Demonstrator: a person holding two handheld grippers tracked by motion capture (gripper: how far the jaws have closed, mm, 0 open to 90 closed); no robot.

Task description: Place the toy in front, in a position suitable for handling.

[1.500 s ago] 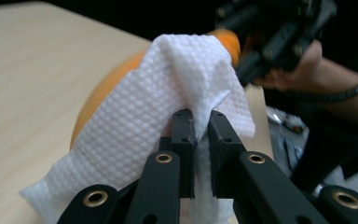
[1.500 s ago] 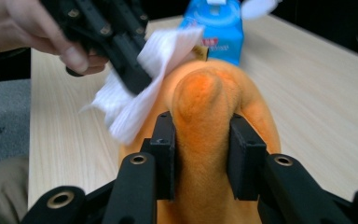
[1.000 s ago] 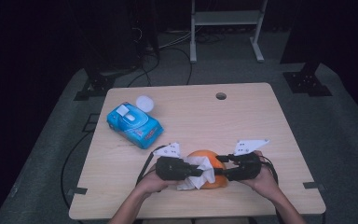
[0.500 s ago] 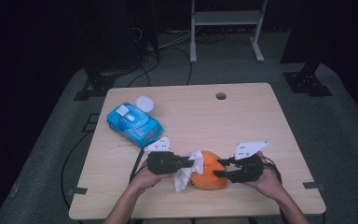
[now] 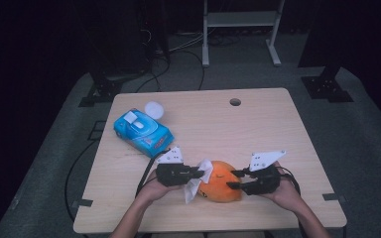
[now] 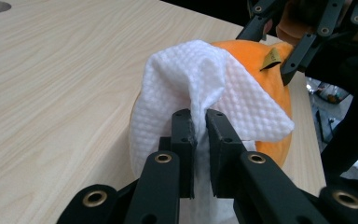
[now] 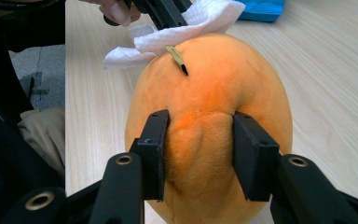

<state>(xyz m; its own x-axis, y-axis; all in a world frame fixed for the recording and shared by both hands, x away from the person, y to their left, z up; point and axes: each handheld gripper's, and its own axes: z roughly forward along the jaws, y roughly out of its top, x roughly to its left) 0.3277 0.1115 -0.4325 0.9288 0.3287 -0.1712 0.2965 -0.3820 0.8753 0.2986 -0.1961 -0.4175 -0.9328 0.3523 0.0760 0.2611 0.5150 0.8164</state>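
Pinching a fold of the white wipe (image 6: 200,88) between its jaws, my left gripper (image 5: 194,173) presses the cloth against the left side of the orange plush fruit (image 5: 219,181). My right gripper (image 7: 198,154) clamps the fruit from the other side, its jaws squeezing a ridge of the soft skin between them. I see the fruit lying on the table (image 5: 258,129) near the front edge, about midway between left and right, between my two hands. Its long axis runs roughly left to right, from one gripper to the other. A small brown stem tag (image 7: 177,58) sticks up from its top toward the wipe end. Far to the left lies a blue wipes pack (image 5: 143,132), well apart, with a white lid (image 5: 154,109) just beyond it.
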